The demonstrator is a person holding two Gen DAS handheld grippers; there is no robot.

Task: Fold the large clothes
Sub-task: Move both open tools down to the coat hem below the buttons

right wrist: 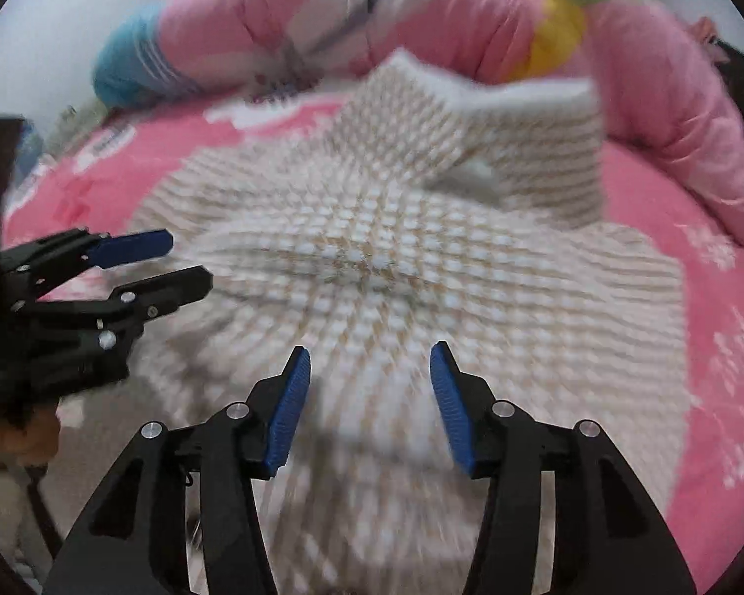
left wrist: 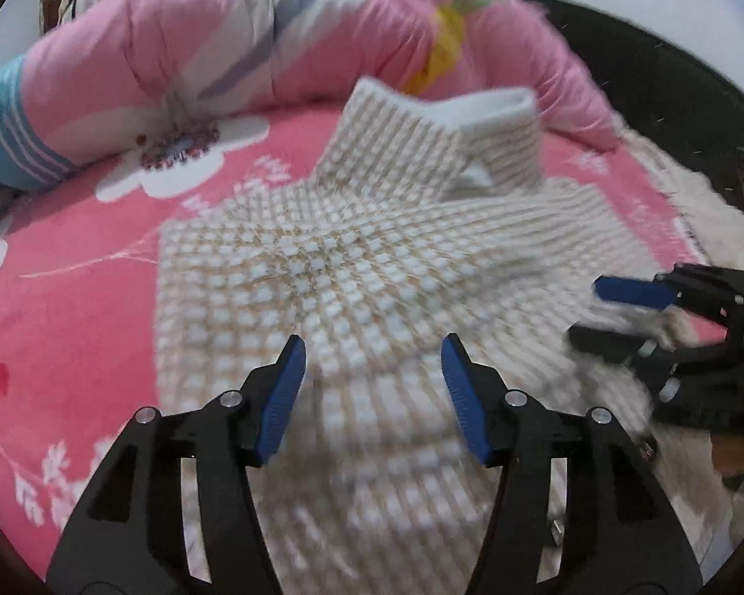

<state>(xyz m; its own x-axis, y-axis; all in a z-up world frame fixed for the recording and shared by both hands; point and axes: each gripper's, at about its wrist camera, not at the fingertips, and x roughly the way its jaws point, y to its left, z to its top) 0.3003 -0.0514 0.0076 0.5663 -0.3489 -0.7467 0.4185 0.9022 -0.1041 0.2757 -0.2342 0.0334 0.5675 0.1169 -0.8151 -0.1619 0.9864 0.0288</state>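
- The left gripper (left wrist: 372,347) is held above the near part of the sweater (left wrist: 352,267), jaws apart, nothing pinched.
- The right gripper (right wrist: 370,354) is likewise held over the sweater (right wrist: 372,258), jaws apart and empty.
- The sweater is spread on the pink sheet (left wrist: 74,297), its collar (left wrist: 476,114) raised at the far end.
- Beyond the sweater, a rolled pink quilt (left wrist: 223,49) is seen.

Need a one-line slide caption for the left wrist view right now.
Left gripper open above the checked sweater on the pink bedspread; right gripper open at its edge.
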